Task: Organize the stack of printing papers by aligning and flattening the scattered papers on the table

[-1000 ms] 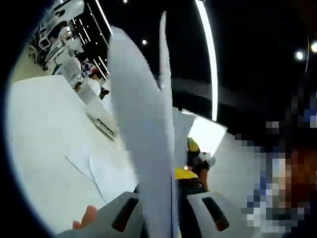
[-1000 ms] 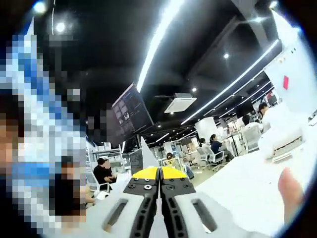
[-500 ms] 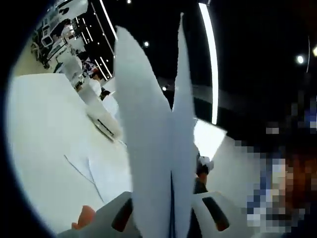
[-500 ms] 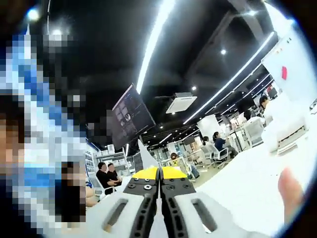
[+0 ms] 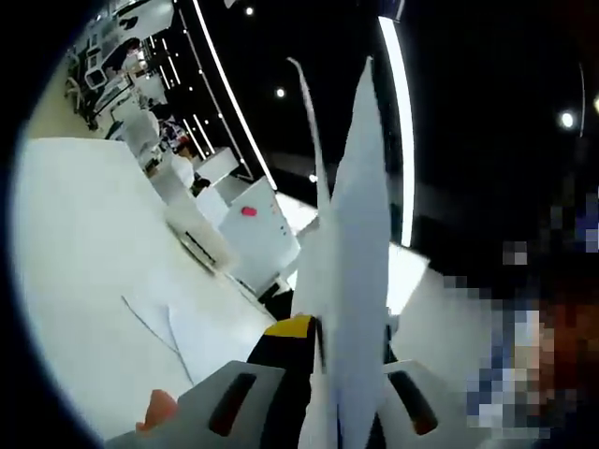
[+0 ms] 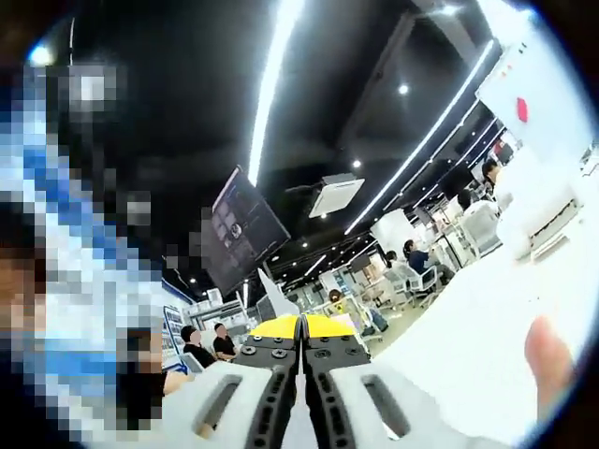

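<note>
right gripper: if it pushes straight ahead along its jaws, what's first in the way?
Nothing close, as far as the right gripper view shows. The right gripper, jaws together, points up into open office space; the hanging monitor sits far off to one side, depth unclear.

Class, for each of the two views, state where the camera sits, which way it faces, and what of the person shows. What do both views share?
Left gripper view: rides the left hand-held gripper, tilted up past held paper sheets toward the ceiling; fingertip.
Right gripper view: rides the right hand-held gripper, jaws together, facing the office and ceiling; fingertip.
Shared: white table, white box with a red mark.
</note>
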A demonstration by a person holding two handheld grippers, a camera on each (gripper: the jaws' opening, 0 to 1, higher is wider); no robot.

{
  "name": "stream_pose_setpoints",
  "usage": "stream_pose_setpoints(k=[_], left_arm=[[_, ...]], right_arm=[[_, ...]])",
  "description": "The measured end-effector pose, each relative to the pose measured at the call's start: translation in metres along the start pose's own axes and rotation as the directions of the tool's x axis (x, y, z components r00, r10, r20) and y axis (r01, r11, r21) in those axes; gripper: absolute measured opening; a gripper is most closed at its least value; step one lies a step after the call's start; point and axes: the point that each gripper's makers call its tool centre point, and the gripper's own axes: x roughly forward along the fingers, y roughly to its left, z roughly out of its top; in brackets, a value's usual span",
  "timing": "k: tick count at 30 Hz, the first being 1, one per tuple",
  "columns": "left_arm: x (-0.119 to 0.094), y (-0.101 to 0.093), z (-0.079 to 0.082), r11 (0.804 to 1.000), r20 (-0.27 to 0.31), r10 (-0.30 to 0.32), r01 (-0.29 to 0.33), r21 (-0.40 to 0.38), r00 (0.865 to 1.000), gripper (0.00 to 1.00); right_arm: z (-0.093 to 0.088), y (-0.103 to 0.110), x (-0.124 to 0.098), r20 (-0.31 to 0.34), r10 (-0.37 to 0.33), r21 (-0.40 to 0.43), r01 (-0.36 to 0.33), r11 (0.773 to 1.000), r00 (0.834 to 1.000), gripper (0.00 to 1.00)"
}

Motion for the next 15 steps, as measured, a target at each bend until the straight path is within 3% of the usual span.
stream_pose_setpoints(k=[15], left_arm=[[0.002,0.007,0.010,1.000,0.026,0.008,-0.008,-0.010,1.000,0.09]], right_arm=[[-0.033,0.000,0.008,-0.001,-0.001,0.117,0.001,0.993,1.000,0.00]])
